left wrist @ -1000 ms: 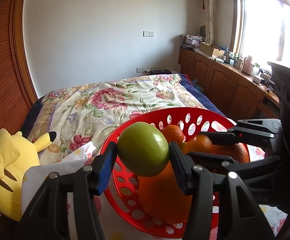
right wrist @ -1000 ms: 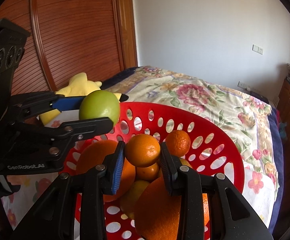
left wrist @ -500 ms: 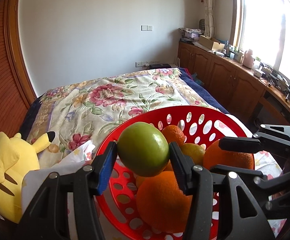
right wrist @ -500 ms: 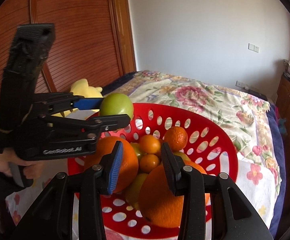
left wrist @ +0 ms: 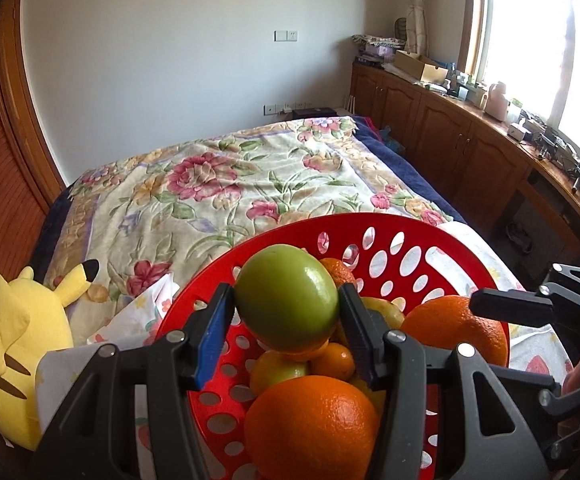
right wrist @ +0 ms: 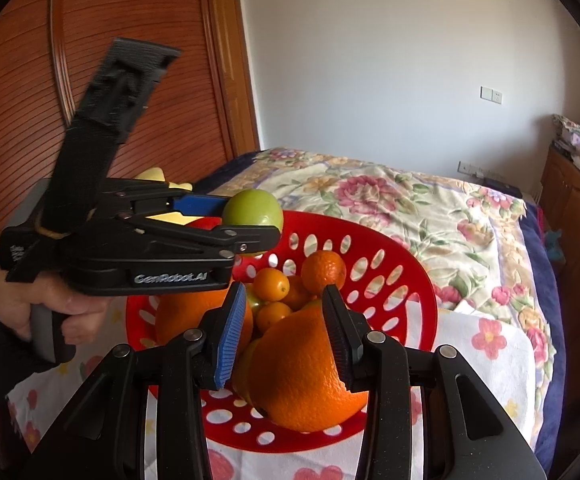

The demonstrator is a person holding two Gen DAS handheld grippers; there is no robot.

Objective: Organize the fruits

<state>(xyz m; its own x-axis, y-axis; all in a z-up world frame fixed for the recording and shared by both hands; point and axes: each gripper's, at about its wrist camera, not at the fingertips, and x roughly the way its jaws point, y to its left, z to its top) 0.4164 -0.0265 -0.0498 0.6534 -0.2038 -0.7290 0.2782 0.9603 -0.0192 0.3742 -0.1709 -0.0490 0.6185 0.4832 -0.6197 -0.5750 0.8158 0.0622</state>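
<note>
The bed (left wrist: 218, 184) is carrying the red basket (right wrist: 401, 280) of oranges near its front edge. The left gripper (left wrist: 286, 320) is squeezing a green apple (left wrist: 286, 296) above the basket's left rim. The right gripper (right wrist: 284, 328) is standing open, holding nothing.

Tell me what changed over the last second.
The right gripper let go of a small orange, opened and drew back from the red basket. The left gripper stayed shut on the green apple above the basket; the basket stayed put.
</note>
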